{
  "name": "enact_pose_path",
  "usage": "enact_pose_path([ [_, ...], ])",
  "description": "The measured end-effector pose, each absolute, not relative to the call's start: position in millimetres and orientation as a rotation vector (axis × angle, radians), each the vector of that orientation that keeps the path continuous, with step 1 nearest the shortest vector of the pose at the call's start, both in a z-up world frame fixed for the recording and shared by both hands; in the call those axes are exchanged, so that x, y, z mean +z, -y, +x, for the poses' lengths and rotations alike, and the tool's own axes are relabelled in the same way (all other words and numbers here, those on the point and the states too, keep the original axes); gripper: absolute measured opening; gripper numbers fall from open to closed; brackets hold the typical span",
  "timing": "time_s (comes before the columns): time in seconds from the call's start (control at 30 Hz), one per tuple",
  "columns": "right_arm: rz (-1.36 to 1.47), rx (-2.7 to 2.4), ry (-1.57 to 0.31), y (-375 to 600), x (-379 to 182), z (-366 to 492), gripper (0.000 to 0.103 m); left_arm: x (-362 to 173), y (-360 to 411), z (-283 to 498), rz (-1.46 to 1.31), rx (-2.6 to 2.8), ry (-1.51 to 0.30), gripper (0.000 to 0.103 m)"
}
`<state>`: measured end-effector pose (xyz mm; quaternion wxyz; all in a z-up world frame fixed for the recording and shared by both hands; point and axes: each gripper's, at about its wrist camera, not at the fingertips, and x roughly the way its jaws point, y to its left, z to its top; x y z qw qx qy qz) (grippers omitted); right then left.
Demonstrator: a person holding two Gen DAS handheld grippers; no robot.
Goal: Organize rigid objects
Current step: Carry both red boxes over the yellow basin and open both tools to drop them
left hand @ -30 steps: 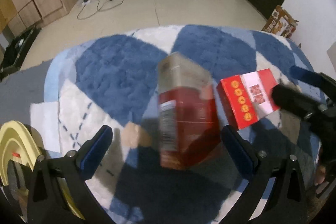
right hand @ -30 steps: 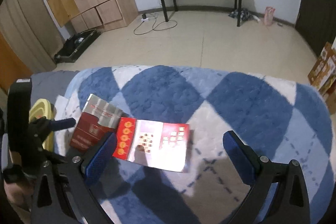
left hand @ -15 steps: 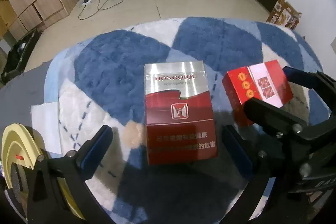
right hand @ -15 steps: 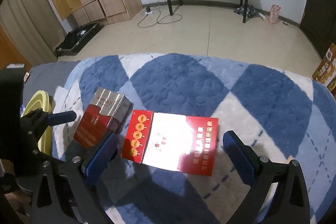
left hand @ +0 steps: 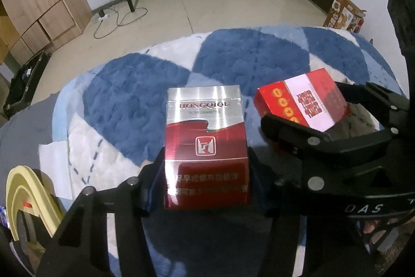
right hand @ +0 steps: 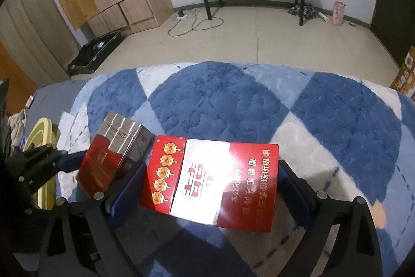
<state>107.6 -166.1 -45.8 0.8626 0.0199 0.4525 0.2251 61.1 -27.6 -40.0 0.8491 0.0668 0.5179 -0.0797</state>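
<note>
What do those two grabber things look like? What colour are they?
Both are black frames of flat bars joined with round silver bolts. The left gripper and the right gripper each have two fingers lined with dark blue pads. In the left wrist view, the right gripper's body carries pale letters reading "DAS". No cables or sleeves show.

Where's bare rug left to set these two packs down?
Open rug lies beyond and to the right of the lantern pack in the right claw. Crowded on the left: silver-red pack in the left claw, yellow object and white paper at the rug's edge.
</note>
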Motion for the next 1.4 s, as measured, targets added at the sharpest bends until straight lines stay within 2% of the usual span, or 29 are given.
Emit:
enact_pose_path([
  [0.13,0.101,0.549,-0.938,179.5,-41.7,109.7,0.096,-25.3,21.6,42.4,0.086,-0.148,-1.023,0.057],
  [0.3,0.23,0.682,-0.86,204.9,-22.1,105.8,0.096,24.1,3.0,-13.9,0.014,-0.106,-0.871,0.057],
  [0.43,0.239,0.838,-0.782,197.2,-2.6,86.3,0.096,51.0,-47.2,-78.4,-0.038,0.004,-0.803,0.057],
  [0.57,0.127,1.003,-0.727,159.0,13.1,51.5,0.096,63.6,-119.4,-115.7,-0.113,0.202,-0.76,0.057],
  [0.8,-0.133,1.149,-0.683,83.5,18.9,-19.1,0.096,53.0,-227.4,-147.5,-0.295,0.366,-0.758,0.057],
  [0.93,-0.231,1.175,-0.729,29.2,20.6,-39.4,0.096,45.4,-262.5,-162.5,-0.386,0.436,-0.754,0.057],
  [1.1,-0.39,1.197,-0.726,-56.7,38.2,-37.6,0.096,37.7,-261.6,-159.8,-0.408,0.393,-0.766,0.057],
  [1.4,-0.555,1.199,-0.786,-147.9,41.2,-17.3,0.096,14.3,-264.4,-134.9,-0.454,0.338,-0.825,0.057],
])
